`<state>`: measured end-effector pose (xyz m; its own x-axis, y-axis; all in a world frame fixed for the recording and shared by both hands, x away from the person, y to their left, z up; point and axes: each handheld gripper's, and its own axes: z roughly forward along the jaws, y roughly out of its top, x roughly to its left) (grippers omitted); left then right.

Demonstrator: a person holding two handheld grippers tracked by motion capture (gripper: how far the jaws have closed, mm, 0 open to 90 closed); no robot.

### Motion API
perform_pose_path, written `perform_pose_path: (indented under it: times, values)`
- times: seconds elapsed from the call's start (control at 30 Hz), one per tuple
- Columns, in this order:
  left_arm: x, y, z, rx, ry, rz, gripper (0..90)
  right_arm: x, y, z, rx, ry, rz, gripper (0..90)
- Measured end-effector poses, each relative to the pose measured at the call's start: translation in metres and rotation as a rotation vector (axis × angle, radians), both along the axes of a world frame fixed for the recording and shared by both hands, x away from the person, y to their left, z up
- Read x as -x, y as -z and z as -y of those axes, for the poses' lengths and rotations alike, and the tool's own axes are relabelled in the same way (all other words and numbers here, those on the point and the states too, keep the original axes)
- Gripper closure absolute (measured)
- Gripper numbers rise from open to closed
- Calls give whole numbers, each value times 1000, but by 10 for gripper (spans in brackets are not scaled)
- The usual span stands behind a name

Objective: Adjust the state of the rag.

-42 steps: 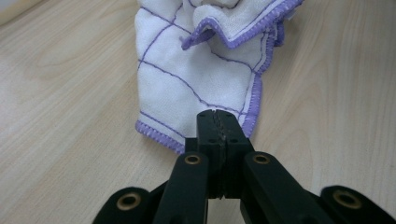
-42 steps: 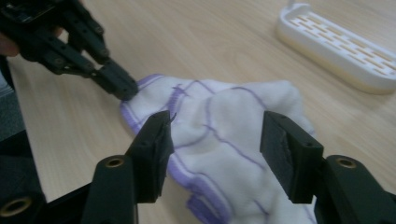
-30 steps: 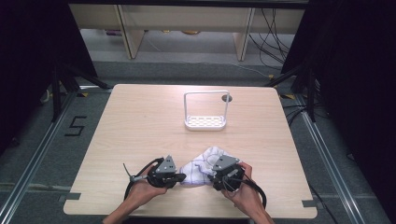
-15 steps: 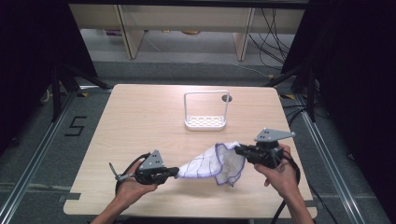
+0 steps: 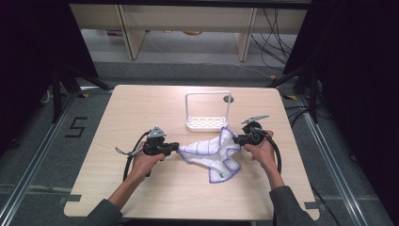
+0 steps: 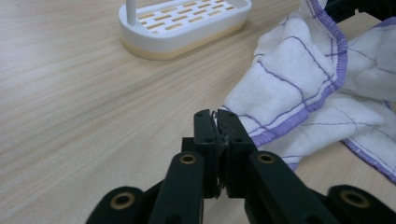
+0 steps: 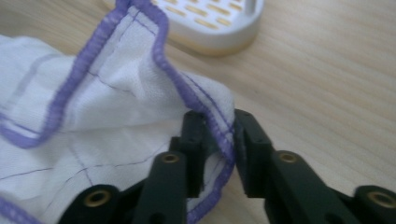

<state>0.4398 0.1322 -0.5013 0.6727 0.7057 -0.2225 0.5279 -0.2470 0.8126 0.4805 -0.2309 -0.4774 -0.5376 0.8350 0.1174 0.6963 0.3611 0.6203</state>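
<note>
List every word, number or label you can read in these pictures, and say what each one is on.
"5": black mark on the grey floor, left of the table.
No lettering can be read on the cloth, the white rack or either hand-held gripper.

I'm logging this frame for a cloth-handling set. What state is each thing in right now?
Cloth: crumpled, partly spread, held up at two edges, middle sagging toward the table.
Left gripper: shut on the cloth's edge.
Right gripper: shut on the cloth's purple hem.
Rack: upright on the table, nothing on it, apart from the cloth.
</note>
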Motion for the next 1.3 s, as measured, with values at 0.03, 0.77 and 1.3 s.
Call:
perform_pose_path:
  times: [0.03,0.77,1.3]
  values:
    - [1,-1,-1,-5,3,8,815,-1,0,1,32,14,-12,648]
    - [86,-11,79,-71,296,-5,505,93,-35,-26,-13,-159,91,691]
    - [71,4,141,-213,393,5,555,89,-47,19,-41,-112,163,881]
